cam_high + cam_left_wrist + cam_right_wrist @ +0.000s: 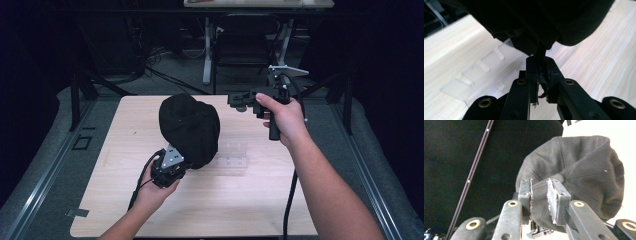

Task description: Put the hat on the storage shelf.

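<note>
Left gripper (176, 159) is clamped on the lower edge of the black cap (190, 129), holding it up over the clear plastic stand (231, 156) on the table (280, 200). Right gripper (238, 100) is apart from the cap, jaws parted and empty. Pickup looks done; placing on the stand likely remains.

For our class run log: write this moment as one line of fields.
left gripper: jaws shut on black cap | right gripper: jaws open, beside cap, apart | clear plastic piece: flat on table
</note>
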Available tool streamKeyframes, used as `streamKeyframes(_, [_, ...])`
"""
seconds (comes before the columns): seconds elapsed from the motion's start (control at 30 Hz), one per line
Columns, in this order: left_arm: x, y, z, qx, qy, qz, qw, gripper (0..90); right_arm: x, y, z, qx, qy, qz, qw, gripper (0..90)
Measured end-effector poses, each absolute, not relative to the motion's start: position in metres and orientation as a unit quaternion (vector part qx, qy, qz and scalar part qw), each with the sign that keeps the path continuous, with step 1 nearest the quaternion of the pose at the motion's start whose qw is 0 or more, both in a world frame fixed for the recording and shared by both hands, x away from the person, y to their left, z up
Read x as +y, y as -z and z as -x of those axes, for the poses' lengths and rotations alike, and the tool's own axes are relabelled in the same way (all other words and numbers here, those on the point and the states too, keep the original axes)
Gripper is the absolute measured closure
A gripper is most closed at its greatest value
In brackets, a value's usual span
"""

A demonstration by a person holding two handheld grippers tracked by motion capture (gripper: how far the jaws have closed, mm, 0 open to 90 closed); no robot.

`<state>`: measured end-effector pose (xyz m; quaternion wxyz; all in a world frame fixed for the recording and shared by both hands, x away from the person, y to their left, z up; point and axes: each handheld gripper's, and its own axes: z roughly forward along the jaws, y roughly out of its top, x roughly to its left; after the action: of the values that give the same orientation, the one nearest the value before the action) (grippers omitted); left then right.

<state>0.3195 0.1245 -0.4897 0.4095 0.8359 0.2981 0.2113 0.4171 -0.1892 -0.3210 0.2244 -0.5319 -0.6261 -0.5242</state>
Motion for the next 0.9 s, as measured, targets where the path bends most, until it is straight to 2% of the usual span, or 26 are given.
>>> streamKeyframes(0.37, [0.139, 0.509, -0.316, 0.328, -0.198, -0.821, 0.423, 81.9, -0.198, 0.324, -0.413, -0.626, 0.522, 0.537, 0.215, 71.1])
streamKeyframes(0.73, [0.156, 0.508, -0.308, 0.342, -0.201, -0.814, 0.424, 64.9, -0.201, 0.328, -0.405, -0.653, 0.503, 0.535, 0.186, 69.5])
streamKeyframes(0.9, [0.175, 0.506, -0.299, 0.358, -0.200, -0.805, 0.428, 56.3, -0.205, 0.328, -0.395, -0.669, 0.488, 0.537, 0.160, 67.4])
